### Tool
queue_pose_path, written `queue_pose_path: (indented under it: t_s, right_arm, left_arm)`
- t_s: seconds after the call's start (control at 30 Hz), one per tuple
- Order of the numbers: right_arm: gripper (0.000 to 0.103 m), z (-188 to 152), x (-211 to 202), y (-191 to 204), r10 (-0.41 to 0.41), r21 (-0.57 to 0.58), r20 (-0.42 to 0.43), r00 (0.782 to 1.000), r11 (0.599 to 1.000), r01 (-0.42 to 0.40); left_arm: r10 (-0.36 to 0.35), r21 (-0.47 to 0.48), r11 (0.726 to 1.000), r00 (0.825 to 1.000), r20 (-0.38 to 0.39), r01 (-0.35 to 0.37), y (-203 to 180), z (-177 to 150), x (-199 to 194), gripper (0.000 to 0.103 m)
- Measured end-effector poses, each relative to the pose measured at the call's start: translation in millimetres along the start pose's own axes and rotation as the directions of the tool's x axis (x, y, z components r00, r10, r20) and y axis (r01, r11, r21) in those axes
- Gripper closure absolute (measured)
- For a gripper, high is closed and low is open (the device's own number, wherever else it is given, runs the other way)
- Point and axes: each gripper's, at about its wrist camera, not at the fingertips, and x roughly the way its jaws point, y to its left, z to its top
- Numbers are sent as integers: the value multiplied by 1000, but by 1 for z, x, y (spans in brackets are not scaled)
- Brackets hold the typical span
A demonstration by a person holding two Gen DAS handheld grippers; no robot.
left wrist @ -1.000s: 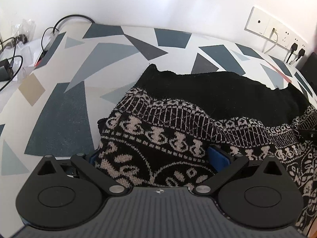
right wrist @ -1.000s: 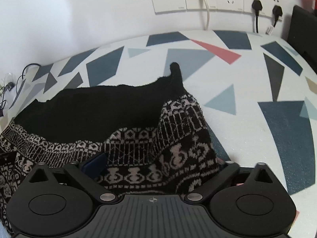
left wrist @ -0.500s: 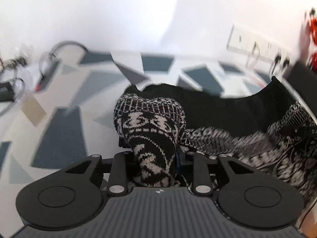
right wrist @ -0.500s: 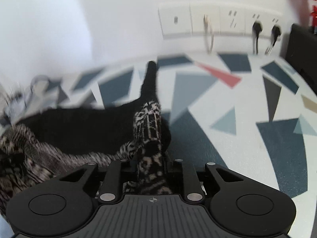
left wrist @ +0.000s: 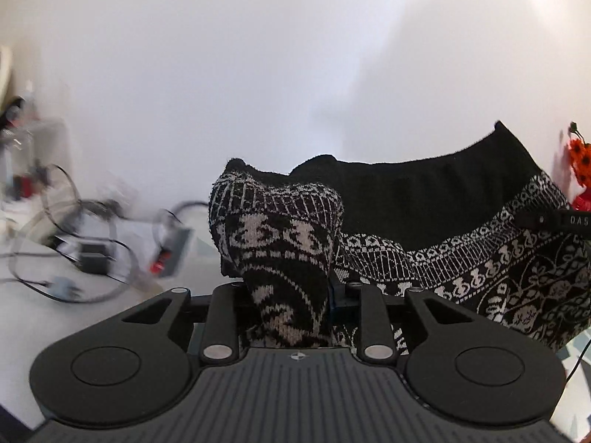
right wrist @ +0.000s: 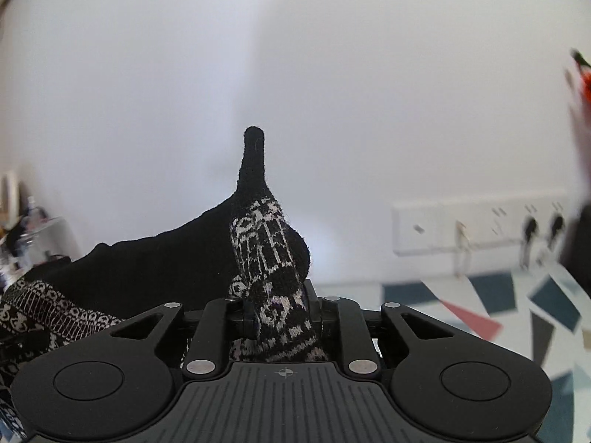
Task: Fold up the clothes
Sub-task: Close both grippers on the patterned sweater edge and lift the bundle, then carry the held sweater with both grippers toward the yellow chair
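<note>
A black and white patterned knit garment (left wrist: 461, 229) with a plain black band along its edge hangs in the air between my two grippers. My left gripper (left wrist: 291, 295) is shut on one bunched corner of it. My right gripper (right wrist: 279, 306) is shut on the other corner (right wrist: 266, 243), whose black tip sticks up. The garment stretches off to the left in the right wrist view and to the right in the left wrist view. The other gripper shows at the right edge of the left wrist view (left wrist: 554, 219).
Cables and a power strip (left wrist: 92, 251) lie blurred on the white surface at the left. A wall socket strip with plugs (right wrist: 480, 227) runs above the table with blue and red triangles (right wrist: 498, 306). An orange-red object (left wrist: 581, 162) stands at the right.
Both grippers closed on the garment's corners, which lay flat on the table, and lifted it up. The views now tilt up towards the white wall.
</note>
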Motion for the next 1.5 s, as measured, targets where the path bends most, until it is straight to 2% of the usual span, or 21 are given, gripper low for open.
queue_pose_path:
  t_s: [0.13,0.23,0.33,0.4,0.43,0.5,0.6,0.73,0.83,0.93,1.03,1.13,1.3,1.5]
  right_arm:
    - [86,7,6,33,68,-62,-4,998,996,-68]
    - [86,4,18,56,136,-62,-41,990,988,-139]
    - [86,-3,29,86,233,-87,-70,970,967,-239]
    - [86,-4,38,105,317,-100,-101,943,940,-326]
    - [86,-4,42,115,362,-106,-117,925,921,-374]
    - [86,-6,49,137,451,-134,-140,882,873,-468]
    - [86,-8,55,178,563,-161,-186,805,791,-590]
    - [86,-13,46,234,652,-186,-236,721,698,-692]
    - [86,-21,32,282,705,-197,-277,653,623,-757]
    - [86,-31,17,330,749,-208,-311,585,547,-811]
    - [86,-50,-9,383,773,-228,-334,539,489,-842]
    - [86,-72,-46,442,784,-215,-359,507,459,-862]
    - [86,-112,-122,530,779,-240,-400,484,420,-875]
    - [86,-169,-187,612,775,-206,-432,462,413,-887]
  left_arm:
    - [54,-44,998,998,21,-53,22,0,-28,75]
    - [114,-77,991,993,42,-110,42,-5,-54,75]
    - [214,-90,974,976,50,-208,52,-16,-86,75]
    - [293,-124,950,955,38,-286,60,-23,-107,75]
    - [333,-143,935,943,32,-325,63,-26,-118,75]
    - [427,-185,890,904,10,-418,69,-33,-143,75]
    - [531,-241,821,847,-13,-518,74,-43,-183,75]
    - [631,-323,730,775,-19,-602,83,-52,-233,75]
    - [701,-354,662,713,-18,-661,92,-61,-272,75]
    - [747,-384,605,665,-30,-697,104,-75,-320,75]
    - [781,-392,565,624,-30,-726,124,-92,-367,75]
    - [808,-394,533,589,-27,-749,151,-108,-416,75]
    - [815,-400,505,576,-72,-765,208,-132,-492,75]
    - [808,-361,494,571,-145,-791,265,-160,-558,75]
